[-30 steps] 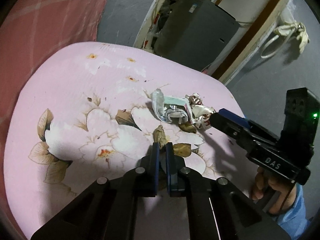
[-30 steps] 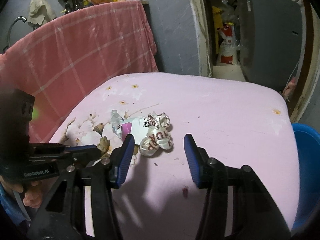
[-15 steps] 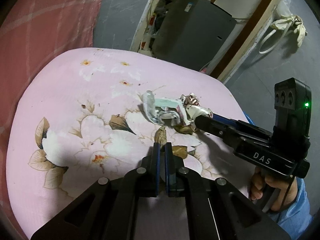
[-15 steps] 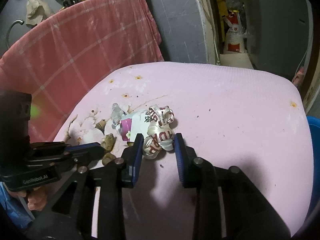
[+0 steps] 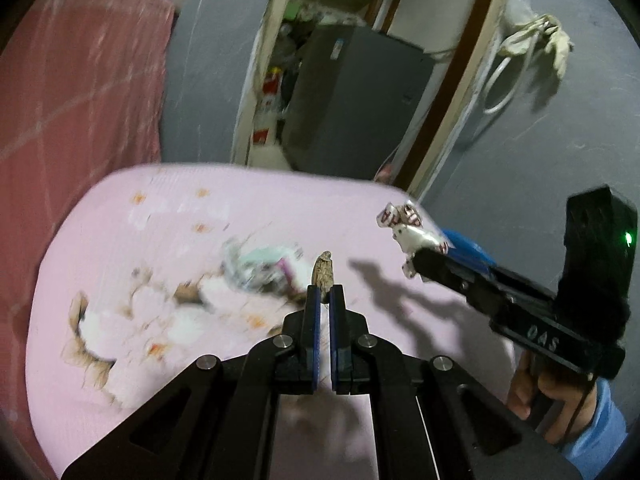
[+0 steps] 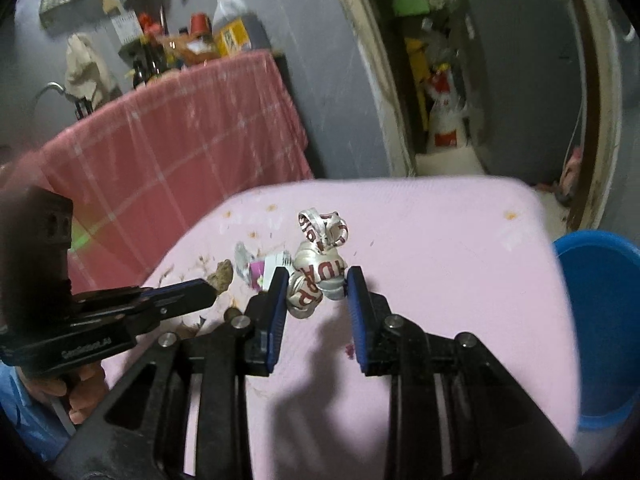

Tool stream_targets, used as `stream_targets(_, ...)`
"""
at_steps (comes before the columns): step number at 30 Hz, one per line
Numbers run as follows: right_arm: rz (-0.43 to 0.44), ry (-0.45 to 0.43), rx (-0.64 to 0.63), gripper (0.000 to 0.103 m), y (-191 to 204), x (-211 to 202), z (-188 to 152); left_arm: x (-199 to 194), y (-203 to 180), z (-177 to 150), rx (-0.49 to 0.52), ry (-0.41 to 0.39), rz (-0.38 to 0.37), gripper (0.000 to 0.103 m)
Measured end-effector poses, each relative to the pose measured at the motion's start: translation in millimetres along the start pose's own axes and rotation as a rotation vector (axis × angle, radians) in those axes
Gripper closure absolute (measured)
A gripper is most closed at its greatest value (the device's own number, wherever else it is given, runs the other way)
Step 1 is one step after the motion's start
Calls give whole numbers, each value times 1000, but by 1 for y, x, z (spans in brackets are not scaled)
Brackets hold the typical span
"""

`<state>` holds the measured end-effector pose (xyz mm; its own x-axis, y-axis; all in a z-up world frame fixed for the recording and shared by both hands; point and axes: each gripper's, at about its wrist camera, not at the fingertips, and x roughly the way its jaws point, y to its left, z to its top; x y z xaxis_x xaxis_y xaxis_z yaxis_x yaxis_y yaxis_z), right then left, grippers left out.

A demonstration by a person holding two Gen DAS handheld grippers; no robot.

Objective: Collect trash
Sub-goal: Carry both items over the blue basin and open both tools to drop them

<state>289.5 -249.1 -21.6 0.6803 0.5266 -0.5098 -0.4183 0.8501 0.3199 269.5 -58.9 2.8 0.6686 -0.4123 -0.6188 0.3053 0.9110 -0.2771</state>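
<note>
Right tool (image 6: 316,280) grips wrapper (image 6: 316,268) — left tool (image 5: 325,294) nips, seemingly, peel (image 5: 323,274).

A: That crumpled wrapper (image 6: 318,276), centre of the right wrist view: glossy foil-like plastic?
B: Yes, shiny. The brown scrap (image 5: 323,274) looks rough and matt; the pink cover (image 6: 440,248) soft matt cloth; the blue bin (image 6: 600,320) smooth plastic.
</note>
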Motion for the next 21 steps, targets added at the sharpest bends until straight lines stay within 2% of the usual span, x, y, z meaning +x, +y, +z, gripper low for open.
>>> stream_targets(10,-148,-246,-11,74,-34,-90,26,4,-73,45,121,-199,-95,101)
stream_targets(15,-223,-314,-1,74,-62,-125,32,20,-122,59,185,-240,-145,101)
stream_targets(21,-305,-358,29,74,-101,-156,28,48,-171,67,239,-252,-186,101)
